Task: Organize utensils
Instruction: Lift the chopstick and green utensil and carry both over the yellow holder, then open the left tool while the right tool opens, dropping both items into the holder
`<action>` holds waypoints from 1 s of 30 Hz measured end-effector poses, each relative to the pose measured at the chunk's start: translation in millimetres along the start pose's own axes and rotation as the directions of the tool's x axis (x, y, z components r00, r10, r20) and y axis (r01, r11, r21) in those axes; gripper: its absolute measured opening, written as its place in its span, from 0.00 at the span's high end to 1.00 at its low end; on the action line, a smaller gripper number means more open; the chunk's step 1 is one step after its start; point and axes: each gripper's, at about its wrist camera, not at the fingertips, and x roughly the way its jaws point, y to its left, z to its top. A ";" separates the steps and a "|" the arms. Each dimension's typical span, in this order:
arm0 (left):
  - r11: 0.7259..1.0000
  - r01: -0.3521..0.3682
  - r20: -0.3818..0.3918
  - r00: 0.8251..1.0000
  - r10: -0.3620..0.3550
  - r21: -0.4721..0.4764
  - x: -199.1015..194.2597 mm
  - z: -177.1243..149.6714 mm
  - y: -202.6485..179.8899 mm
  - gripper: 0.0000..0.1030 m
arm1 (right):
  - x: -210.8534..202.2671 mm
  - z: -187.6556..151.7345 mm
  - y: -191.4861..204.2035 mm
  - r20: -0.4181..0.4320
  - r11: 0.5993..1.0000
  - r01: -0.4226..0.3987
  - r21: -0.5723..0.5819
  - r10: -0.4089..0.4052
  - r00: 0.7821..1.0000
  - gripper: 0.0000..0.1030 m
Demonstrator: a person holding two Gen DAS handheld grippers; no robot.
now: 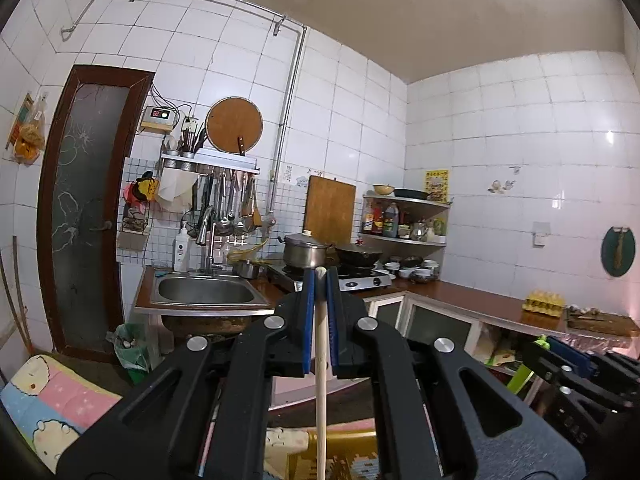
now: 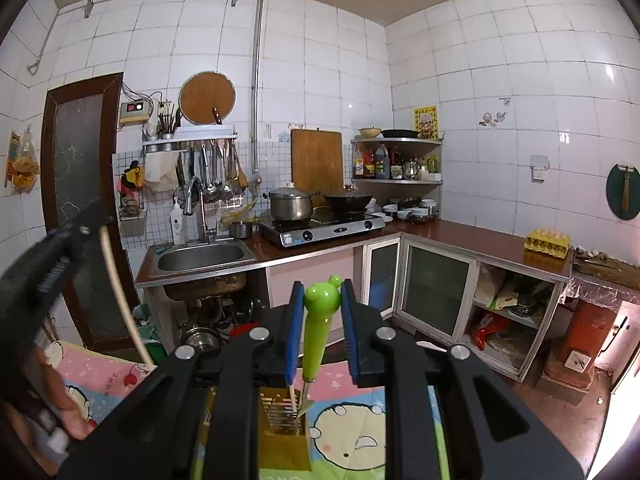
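Observation:
My left gripper (image 1: 320, 276) is shut on a pale wooden chopstick (image 1: 321, 360) that runs down between its blue pads toward the gold holder (image 1: 340, 460) below. In the right wrist view the left gripper (image 2: 86, 224) shows at far left with the chopstick (image 2: 120, 292) curving down. My right gripper (image 2: 321, 286) has its jaws open around a green-handled utensil (image 2: 318, 324) with a bear-shaped top; it stands upright in the gold slotted utensil holder (image 2: 282, 428). The pads do not touch the green handle.
The holder stands on a cartoon-print cloth (image 2: 352, 420). Beyond are a sink (image 2: 200, 258), a gas stove with a pot (image 2: 290, 204) and a wok, hanging ladles, a corner shelf of bottles, an egg tray (image 2: 547, 242) and floor cabinets.

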 end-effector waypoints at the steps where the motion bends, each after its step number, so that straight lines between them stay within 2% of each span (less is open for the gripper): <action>1: 1.000 -0.013 0.000 1.000 0.013 0.010 11.1 -6.0 -2.0 0.96 | 8.6 -1.2 2.4 -0.013 1.000 -0.001 -0.001 0.001 1.000 0.82; 6: 0.999 -0.025 -0.035 0.999 0.027 0.042 45.1 -31.9 -4.7 0.96 | 42.8 -15.9 11.1 -0.068 1.000 0.003 -0.011 -0.004 0.998 0.82; 12: 0.998 -0.031 -0.080 0.996 0.036 0.056 65.3 -59.8 -2.4 0.96 | 70.7 -36.9 14.0 -0.139 1.000 0.005 -0.026 -0.009 0.990 0.82; 18: 0.996 -0.040 -0.164 0.985 0.053 0.082 81.1 -87.5 5.4 0.95 | 93.5 -56.5 21.7 -0.230 0.999 -0.002 -0.032 -0.005 0.973 0.82; 21: 0.995 -0.066 -0.161 0.984 0.076 0.070 75.5 -87.8 11.3 0.95 | 109.5 -67.6 26.7 -0.290 1.000 -0.003 -0.029 -0.006 0.957 0.82; 22: 0.996 -0.070 -0.174 0.981 0.080 0.062 75.0 -85.9 14.3 0.92 | 113.2 -70.4 25.5 -0.305 1.000 -0.003 -0.020 -0.003 0.952 0.81; 24: 0.994 -0.081 -0.204 0.975 0.094 0.069 77.5 -83.2 17.0 0.75 | 119.9 -76.9 18.5 -0.338 0.998 -0.041 0.036 0.051 0.940 0.81; 26: 0.992 -0.104 -0.217 0.969 0.119 0.075 74.3 -77.0 23.3 0.54 | 119.6 -80.9 11.1 -0.355 0.998 -0.040 0.056 0.057 0.933 0.71; 27: 0.991 -0.109 -0.223 0.967 0.123 0.075 71.6 -73.8 27.3 0.50 | 116.3 -81.5 6.3 -0.353 0.997 -0.038 0.063 0.058 0.934 0.57; 28: 0.991 -0.115 -0.231 0.964 0.129 0.072 68.5 -69.6 32.5 0.41 | 114.0 -81.9 2.2 -0.352 0.997 -0.037 0.070 0.059 0.934 0.52; 29: 0.991 -0.121 -0.240 0.962 0.132 0.060 61.9 -63.4 40.7 0.33 | 109.1 -81.1 -2.6 -0.351 0.996 -0.034 0.079 0.060 0.934 0.52; 30: 0.991 -0.122 -0.243 0.961 0.131 0.051 56.5 -59.3 46.2 0.29 | 104.0 -80.3 -7.1 -0.350 0.996 -0.031 0.088 0.060 0.935 0.51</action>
